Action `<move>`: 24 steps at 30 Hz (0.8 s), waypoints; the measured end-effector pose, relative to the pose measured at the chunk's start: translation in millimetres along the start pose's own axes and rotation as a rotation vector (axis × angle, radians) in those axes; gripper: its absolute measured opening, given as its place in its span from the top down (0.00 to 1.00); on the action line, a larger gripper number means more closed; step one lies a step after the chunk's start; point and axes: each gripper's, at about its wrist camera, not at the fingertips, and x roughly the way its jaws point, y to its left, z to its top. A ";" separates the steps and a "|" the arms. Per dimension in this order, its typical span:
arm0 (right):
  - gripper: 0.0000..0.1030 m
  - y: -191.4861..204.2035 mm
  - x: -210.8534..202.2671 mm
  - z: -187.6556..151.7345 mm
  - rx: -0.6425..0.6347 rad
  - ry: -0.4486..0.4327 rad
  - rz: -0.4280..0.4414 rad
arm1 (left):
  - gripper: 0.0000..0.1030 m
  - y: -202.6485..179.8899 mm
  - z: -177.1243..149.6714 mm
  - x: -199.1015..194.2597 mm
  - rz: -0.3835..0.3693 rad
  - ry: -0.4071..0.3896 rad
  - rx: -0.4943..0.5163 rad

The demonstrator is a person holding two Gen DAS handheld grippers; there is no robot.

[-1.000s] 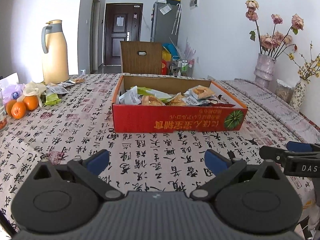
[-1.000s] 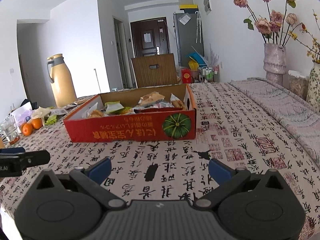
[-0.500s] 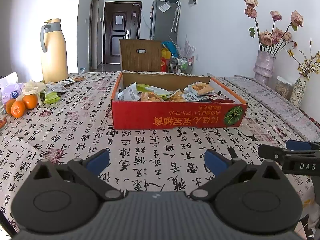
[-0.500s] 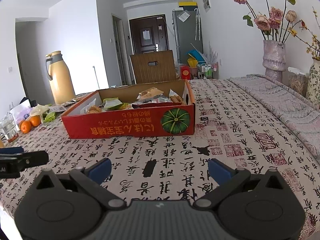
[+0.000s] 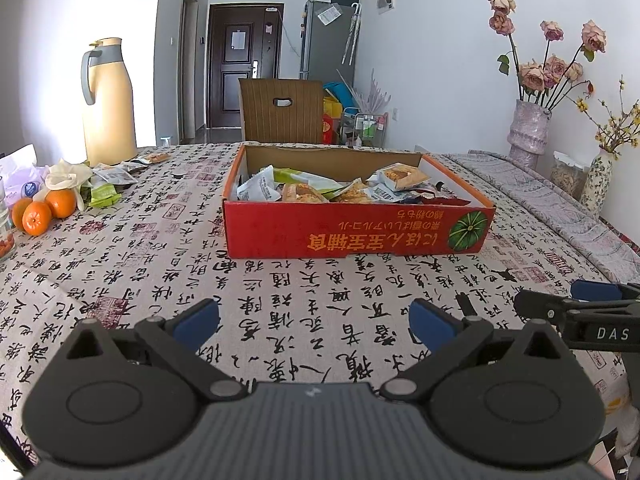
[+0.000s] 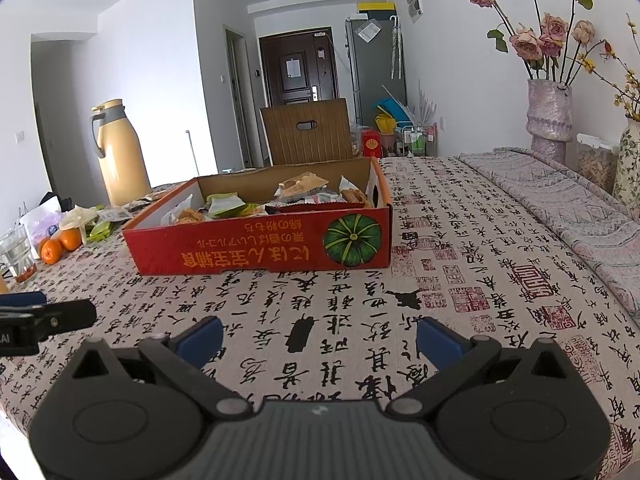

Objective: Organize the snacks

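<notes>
A shallow red cardboard box (image 5: 356,232) with a pumpkin print stands in the middle of the table, also seen in the right wrist view (image 6: 260,246). Several wrapped snack packets (image 5: 332,186) lie loose inside it (image 6: 296,196). A few more snack packets (image 5: 116,176) lie on the table at the left, near the jug. My left gripper (image 5: 316,320) is open and empty, low over the tablecloth in front of the box. My right gripper (image 6: 320,338) is open and empty, to the right of the left one; its finger shows in the left wrist view (image 5: 576,308).
A tan thermos jug (image 5: 108,104) stands at the back left. Oranges (image 5: 42,210) and a bag lie at the left edge, with a glass (image 6: 16,254) nearby. Vases of flowers (image 5: 528,132) stand along the right wall. A wooden chair (image 5: 282,110) is behind the table.
Both grippers have drawn back and risen slightly, so the box looks a little farther and lower. Both stay open and empty. The box and snacks have not moved.
</notes>
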 end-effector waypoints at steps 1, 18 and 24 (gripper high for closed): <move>0.00 0.1 0.1 -0.7 0.000 0.000 0.000 | 0.00 0.0 0.0 0.1 0.000 0.000 0.001; 0.00 0.6 0.2 -1.1 -0.001 0.001 -0.001 | 0.00 -0.5 -0.1 -2.0 -0.002 -0.007 0.006; 0.00 0.9 0.2 -1.2 -0.001 0.001 -0.001 | 0.00 -0.7 -0.3 -2.4 -0.003 -0.008 0.006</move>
